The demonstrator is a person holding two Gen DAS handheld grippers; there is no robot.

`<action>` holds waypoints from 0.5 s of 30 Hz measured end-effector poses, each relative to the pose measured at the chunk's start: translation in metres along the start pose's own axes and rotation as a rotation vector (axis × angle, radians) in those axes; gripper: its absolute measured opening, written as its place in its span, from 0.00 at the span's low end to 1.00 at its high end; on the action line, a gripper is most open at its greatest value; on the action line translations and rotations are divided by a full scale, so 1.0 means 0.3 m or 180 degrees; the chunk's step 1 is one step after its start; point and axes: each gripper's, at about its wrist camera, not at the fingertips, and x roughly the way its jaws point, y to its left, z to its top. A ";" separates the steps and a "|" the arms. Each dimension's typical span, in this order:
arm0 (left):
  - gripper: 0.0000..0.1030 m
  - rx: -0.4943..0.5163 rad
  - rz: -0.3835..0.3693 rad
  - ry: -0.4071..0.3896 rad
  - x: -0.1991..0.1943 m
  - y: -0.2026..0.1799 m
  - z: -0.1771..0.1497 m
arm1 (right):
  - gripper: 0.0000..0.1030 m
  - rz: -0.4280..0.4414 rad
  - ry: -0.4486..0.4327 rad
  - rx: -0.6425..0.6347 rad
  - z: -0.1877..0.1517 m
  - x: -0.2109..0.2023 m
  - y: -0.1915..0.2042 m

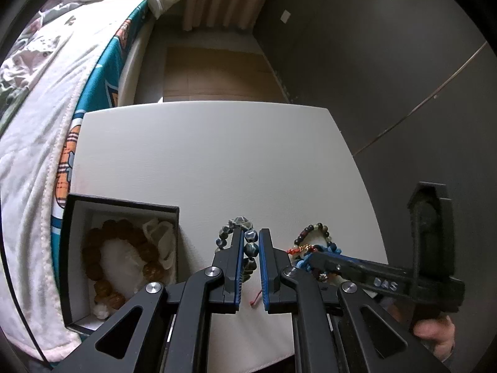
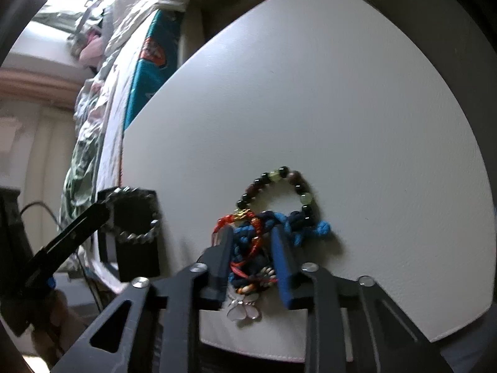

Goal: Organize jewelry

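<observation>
Left gripper (image 1: 251, 239), seen from its own camera, points forward and down over the white table (image 1: 202, 155). Its blue-padded jaws stand a narrow gap apart, astride one side of a blue bead bracelet (image 1: 248, 248); whether the pads press the beads I cannot tell. At my left sits a black box (image 1: 70, 248), open, with a brown bead bracelet (image 1: 149, 267) lying on its white lining. To my right the other gripper (image 1: 306, 259) comes in sideways, its tips in a tangle (image 1: 313, 245) of dark beads, blue cord and red thread. Raised letters on its side read roughly "DAS". A bit of my hand (image 1: 435, 331) shows under its handle. A bed (image 1: 37, 124) runs along the table's left edge.

Right gripper (image 2: 253, 242), in its own view, reaches flat across the table (image 2: 310, 93), jaws fairly wide, one on each side of the tangle (image 2: 251, 239). A loop of dark and pale green beads (image 2: 279, 183) lies beyond the tips; a silvery butterfly charm (image 2: 242, 309) lies between the jaw roots. At far left the left gripper (image 2: 107, 209) slants up to the blue bracelet (image 2: 136, 217), in front of the black box (image 2: 139, 258). This view is blurred.
</observation>
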 end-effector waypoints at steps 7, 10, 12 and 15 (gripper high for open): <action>0.09 -0.0077 -0.0007 -0.0054 -0.033 0.047 -0.016 | 0.09 0.0030 -0.0142 0.0059 -0.007 -0.037 0.013; 0.09 -0.0104 -0.0023 -0.0085 -0.050 0.061 -0.017 | 0.09 0.0019 -0.0203 0.0002 -0.008 -0.064 0.036; 0.09 -0.0119 -0.0036 -0.0111 -0.060 0.068 -0.019 | 0.09 0.0027 -0.0242 -0.0049 -0.007 -0.084 0.062; 0.09 -0.0133 -0.0067 -0.0175 -0.091 0.076 -0.019 | 0.09 0.0062 -0.0311 -0.0171 -0.006 -0.114 0.111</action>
